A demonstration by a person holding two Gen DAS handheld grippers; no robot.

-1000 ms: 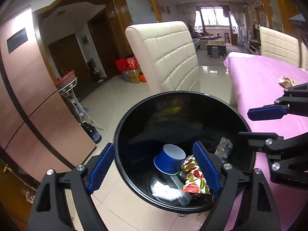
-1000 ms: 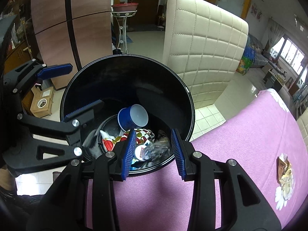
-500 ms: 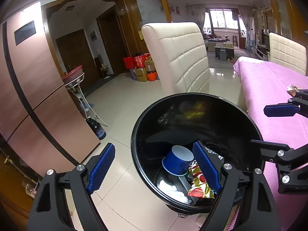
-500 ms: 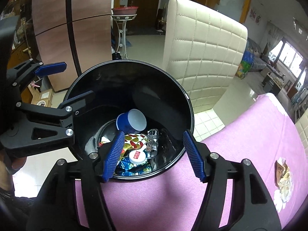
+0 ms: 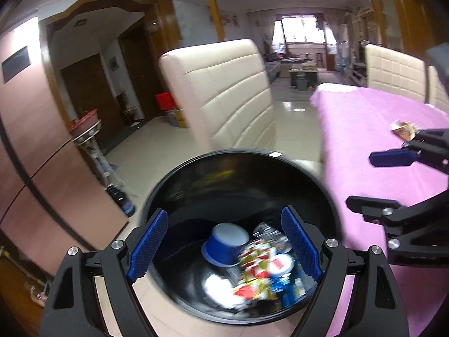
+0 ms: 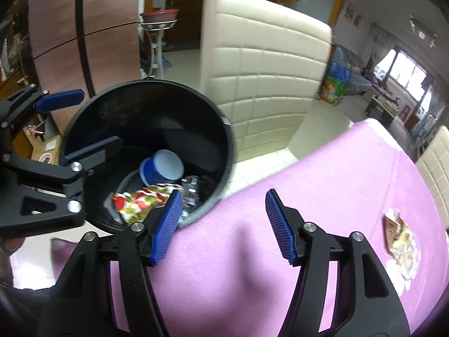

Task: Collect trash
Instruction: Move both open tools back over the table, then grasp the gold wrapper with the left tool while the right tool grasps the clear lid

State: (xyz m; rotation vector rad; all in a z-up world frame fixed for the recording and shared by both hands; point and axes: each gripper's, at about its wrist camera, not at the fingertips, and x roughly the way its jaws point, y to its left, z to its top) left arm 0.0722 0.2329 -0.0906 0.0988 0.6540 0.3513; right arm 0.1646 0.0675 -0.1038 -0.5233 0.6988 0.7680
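Wrapper [image 6: 400, 237] lies right of right gripper [image 6: 221, 224] fingers [image 6: 277, 224], apart.

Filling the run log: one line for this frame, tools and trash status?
left tool: open, empty, over black bin | right tool: closing, nothing between, over pink tablecloth | wrapper: on table, uncollected

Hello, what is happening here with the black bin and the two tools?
A person is clearing trash off a table with two handheld grippers. The black bin beside the pink tablecloth already holds a blue cup, a patterned snack bag and a clear plastic bottle. The left gripper hangs open over the bin, holding nothing. The right gripper is over the table edge, its fingers closing with nothing between them. One crumpled wrapper is still lying on the cloth.
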